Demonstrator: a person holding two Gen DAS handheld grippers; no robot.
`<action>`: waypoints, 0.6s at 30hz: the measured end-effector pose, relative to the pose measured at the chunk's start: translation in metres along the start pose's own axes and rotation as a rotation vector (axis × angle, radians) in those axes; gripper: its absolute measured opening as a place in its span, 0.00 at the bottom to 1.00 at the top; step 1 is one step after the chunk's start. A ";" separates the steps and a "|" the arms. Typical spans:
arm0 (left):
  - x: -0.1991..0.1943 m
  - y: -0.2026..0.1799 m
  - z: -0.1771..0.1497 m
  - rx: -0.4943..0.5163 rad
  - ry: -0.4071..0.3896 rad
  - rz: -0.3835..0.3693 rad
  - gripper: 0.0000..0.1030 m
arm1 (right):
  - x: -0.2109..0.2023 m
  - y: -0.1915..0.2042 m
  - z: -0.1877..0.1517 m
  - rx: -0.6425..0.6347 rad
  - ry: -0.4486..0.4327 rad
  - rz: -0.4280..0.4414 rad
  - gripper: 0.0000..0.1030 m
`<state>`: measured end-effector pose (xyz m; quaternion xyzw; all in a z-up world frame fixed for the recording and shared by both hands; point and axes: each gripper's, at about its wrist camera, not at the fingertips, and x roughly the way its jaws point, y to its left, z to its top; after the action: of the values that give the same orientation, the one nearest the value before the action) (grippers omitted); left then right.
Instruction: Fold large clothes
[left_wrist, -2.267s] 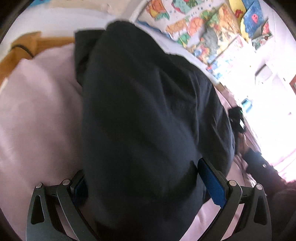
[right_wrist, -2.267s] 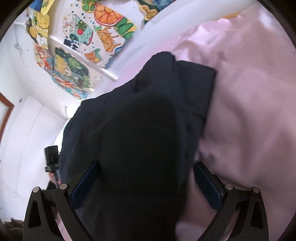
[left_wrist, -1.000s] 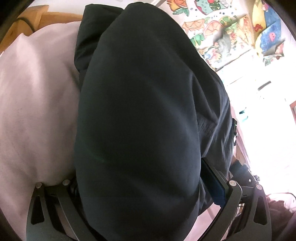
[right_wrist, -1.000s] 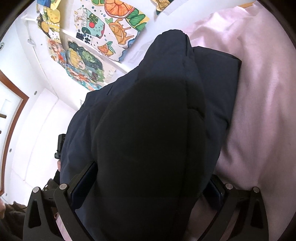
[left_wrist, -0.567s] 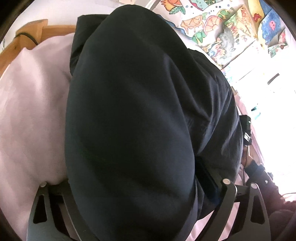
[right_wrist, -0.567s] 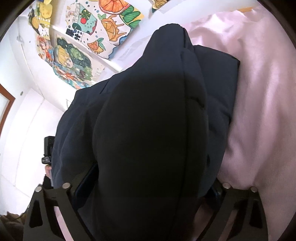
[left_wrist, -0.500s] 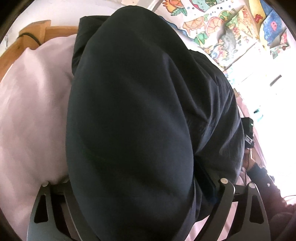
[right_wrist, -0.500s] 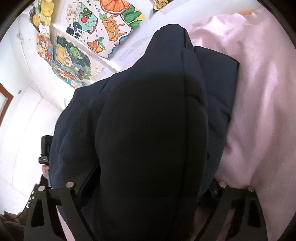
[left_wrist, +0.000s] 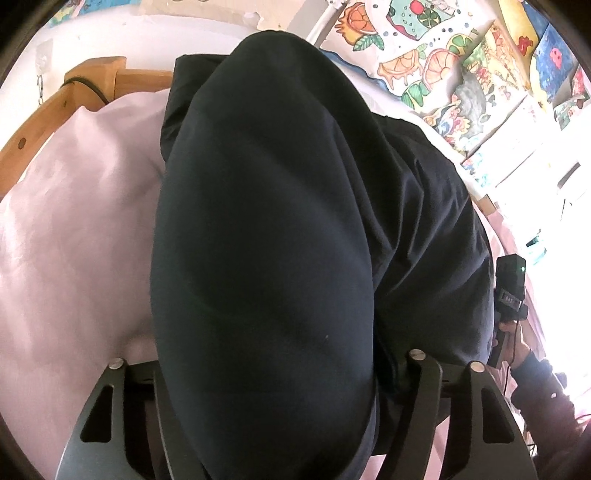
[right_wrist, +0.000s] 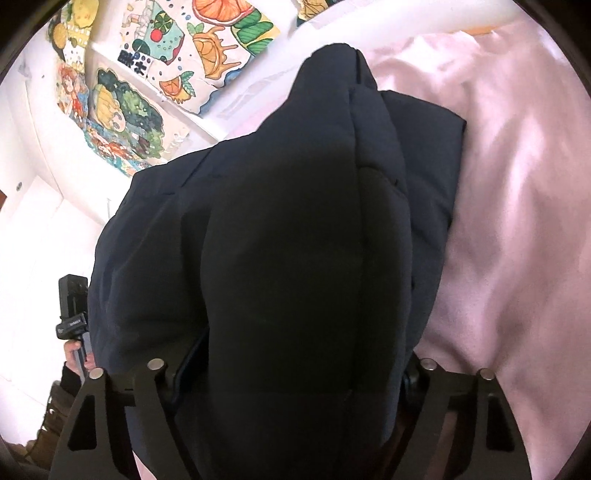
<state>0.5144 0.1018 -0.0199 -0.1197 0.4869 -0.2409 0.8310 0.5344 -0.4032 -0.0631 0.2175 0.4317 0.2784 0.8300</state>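
Observation:
A large dark navy padded jacket (left_wrist: 273, 240) lies on a pink bedsheet (left_wrist: 74, 229) and fills the middle of both wrist views; it also shows in the right wrist view (right_wrist: 295, 258). My left gripper (left_wrist: 266, 373) is shut on a thick fold of the jacket, its fingertips hidden by the cloth. My right gripper (right_wrist: 291, 369) is shut on another thick fold of the jacket, fingertips also hidden. The jacket bulges up between each pair of jaws.
A wooden bed frame (left_wrist: 48, 110) curves along the far left. Colourful posters (right_wrist: 159, 74) cover the white wall behind the bed. The pink sheet (right_wrist: 517, 221) spreads to the right of the jacket. The other hand-held gripper (left_wrist: 509, 288) shows at the right edge.
Both pairs of jaws have drawn in onto the jacket folds since the earliest frames, when the blue pads stood wide apart. The jacket has bunched up higher between them.

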 end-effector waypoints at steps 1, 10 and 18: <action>-0.003 -0.001 0.000 0.003 -0.015 -0.006 0.55 | -0.001 0.003 0.000 -0.014 -0.002 -0.014 0.68; -0.030 -0.005 -0.019 -0.008 -0.060 0.007 0.37 | -0.019 0.019 -0.004 -0.058 -0.047 -0.042 0.40; -0.049 -0.030 -0.031 0.017 -0.088 0.035 0.29 | -0.041 0.031 0.000 -0.067 -0.074 0.005 0.32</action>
<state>0.4593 0.1025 0.0145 -0.1144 0.4499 -0.2249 0.8567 0.5066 -0.4068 -0.0199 0.2010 0.3906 0.2863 0.8515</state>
